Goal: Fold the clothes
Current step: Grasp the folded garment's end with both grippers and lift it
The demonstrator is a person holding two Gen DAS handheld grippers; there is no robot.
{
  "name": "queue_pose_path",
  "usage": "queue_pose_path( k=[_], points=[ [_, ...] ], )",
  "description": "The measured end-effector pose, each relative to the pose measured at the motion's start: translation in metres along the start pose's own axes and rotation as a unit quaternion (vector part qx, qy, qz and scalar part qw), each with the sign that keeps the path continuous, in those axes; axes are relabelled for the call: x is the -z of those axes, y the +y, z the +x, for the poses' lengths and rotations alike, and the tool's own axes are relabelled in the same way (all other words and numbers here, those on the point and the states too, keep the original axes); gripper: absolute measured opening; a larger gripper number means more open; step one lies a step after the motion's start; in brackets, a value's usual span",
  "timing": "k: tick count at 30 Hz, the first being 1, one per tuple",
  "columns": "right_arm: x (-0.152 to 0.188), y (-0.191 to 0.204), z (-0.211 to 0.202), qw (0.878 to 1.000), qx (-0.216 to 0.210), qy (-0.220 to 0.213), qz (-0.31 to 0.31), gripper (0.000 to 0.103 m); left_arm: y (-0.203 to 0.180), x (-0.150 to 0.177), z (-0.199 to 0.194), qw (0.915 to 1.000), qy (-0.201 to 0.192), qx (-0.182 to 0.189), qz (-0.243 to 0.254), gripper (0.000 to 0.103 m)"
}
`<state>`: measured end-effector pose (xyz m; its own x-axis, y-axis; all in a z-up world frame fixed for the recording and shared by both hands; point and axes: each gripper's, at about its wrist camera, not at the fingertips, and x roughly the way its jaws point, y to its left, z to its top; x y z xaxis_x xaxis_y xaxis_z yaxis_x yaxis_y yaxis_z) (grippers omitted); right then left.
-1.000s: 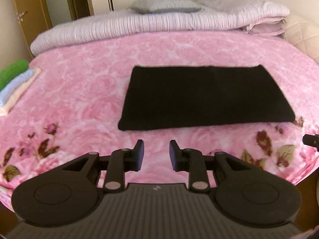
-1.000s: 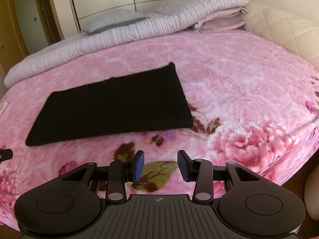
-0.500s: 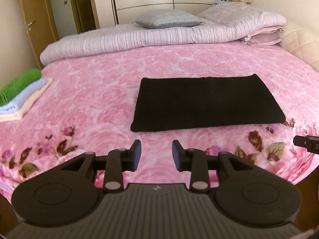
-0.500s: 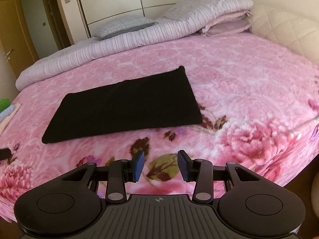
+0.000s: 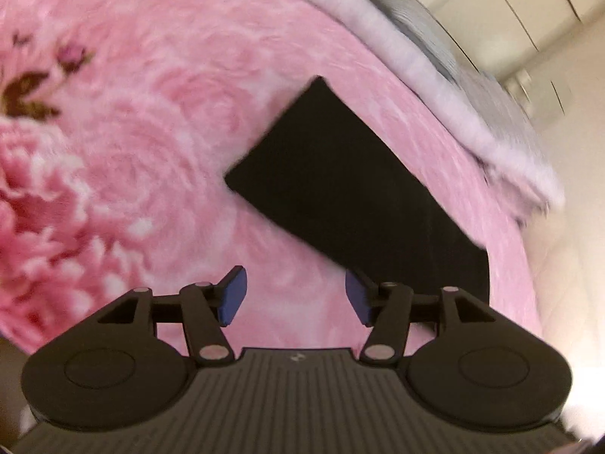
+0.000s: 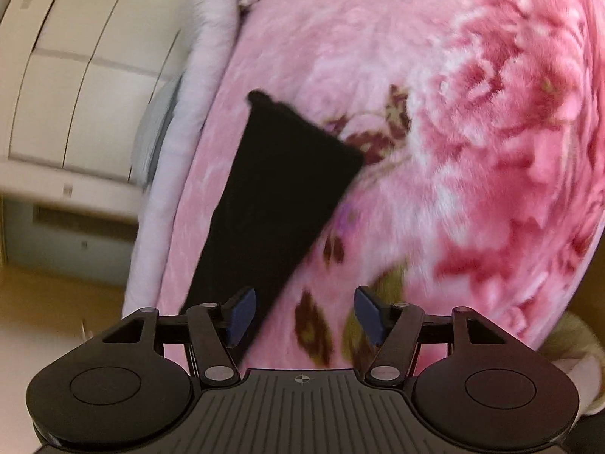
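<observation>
Left wrist view: the left gripper (image 5: 295,297) hangs with jaws opening, nothing between them; the black cloth (image 5: 340,189) lies flat on the pink blanket (image 5: 151,132), its near edge just beyond.

Right wrist view: the right gripper (image 6: 304,316), jaws opening and empty, nears the cloth's (image 6: 276,196) end; it looks soft, light and limp, best pinched at the corners.

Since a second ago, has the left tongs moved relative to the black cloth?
Yes. The left tongs have rolled and dropped closer to the black cloth's end, jaws opening, nothing between them.

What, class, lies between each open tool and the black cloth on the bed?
Nothing visible. Only bare pink blanket separates the left tool, jaws opening, from the black cloth. The right tool, jaws also opening and empty, already sits over the cloth's near edge.
</observation>
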<state>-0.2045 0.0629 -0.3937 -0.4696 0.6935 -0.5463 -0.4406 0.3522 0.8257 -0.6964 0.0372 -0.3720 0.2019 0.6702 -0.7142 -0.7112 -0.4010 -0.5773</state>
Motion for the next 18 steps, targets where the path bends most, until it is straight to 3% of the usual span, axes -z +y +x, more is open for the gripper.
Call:
queue_pose_path(
  k=[4,10,12,13,14,18],
  points=[
    [-0.015,-0.003,0.022,0.999,0.001,-0.014,0.036,0.064,0.012,-0.018,0.031,0.9981,-0.003,-0.001,-0.061,0.056],
    [-0.027,0.002,0.048,0.998,0.004,-0.043,0.044,0.064,0.008,-0.035,0.054,0.9976,-0.031,-0.004,-0.061,0.058],
    [-0.029,0.005,0.053,0.998,0.008,-0.053,0.034,0.054,0.006,-0.035,0.057,0.9978,-0.04,-0.005,-0.053,0.049],
    [-0.03,0.007,0.056,0.998,0.025,-0.054,0.022,0.032,0.006,-0.035,0.057,0.998,-0.044,-0.01,-0.043,0.028],
    [-0.032,0.006,0.059,0.998,0.04,-0.052,0.015,0.026,0.006,-0.035,0.057,0.9983,-0.048,-0.011,-0.033,0.014],
    [-0.032,0.007,0.055,0.998,0.026,-0.047,-0.012,0.019,0.009,-0.032,0.048,0.9981,-0.061,0.006,-0.01,0.009]
  ],
)
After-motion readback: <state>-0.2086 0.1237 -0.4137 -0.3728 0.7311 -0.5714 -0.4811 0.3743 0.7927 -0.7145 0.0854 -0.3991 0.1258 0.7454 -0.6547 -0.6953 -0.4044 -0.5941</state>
